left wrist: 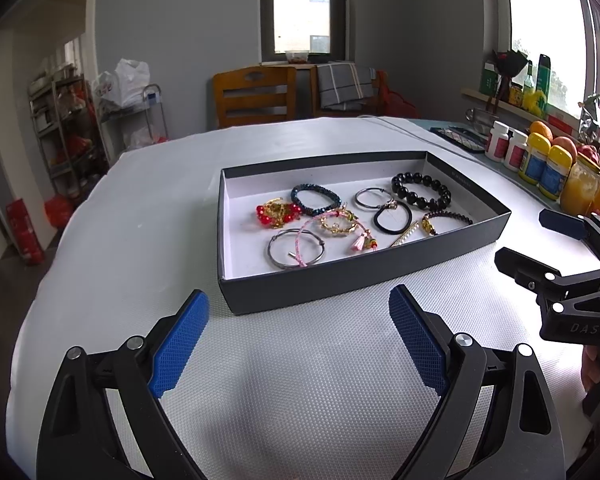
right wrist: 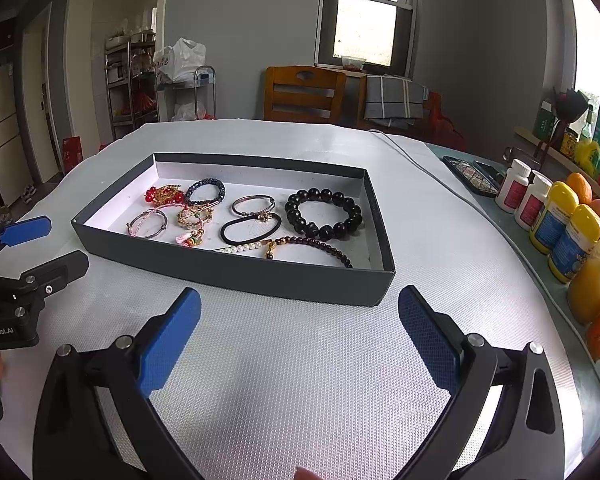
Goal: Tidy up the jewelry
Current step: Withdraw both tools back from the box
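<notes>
Roughly ten pieces sit loose in the dark tray (right wrist: 236,276), which lies mid-table on the white textured mat (right wrist: 300,360), well back from the table's near edge. Black bead bracelet (right wrist: 324,214) is alone toward the tray's right end; black hair tie (right wrist: 251,229) and silver hoop (right wrist: 254,205) are just left of it, touching or nearly so. Main risk is the left-centre cluster: pink cord bracelet (left wrist: 306,242), gold chain piece (left wrist: 337,226) and silver bangle (left wrist: 296,248) overlap, so pulling one likely drags the others or snags the tassel. Red-and-gold charm (right wrist: 164,195) sits near the far-left corner, tight against the wall for a clean pinch. Thin pearl strand (right wrist: 240,247) and dark bead strand (right wrist: 316,246) hug the near wall; the wall hides part of them in the left view, and pads may skid off thin flat stuff. Tray is light card by the look of it, could slide if nudged. Left gripper (left wrist: 300,332) and right gripper (right wrist: 300,332) both spread wide, holding nothing, hovering short of the tray's near wall. Clasps are too small to read. Bottles (right wrist: 556,224) crowd the table's right edge, well apart.
</notes>
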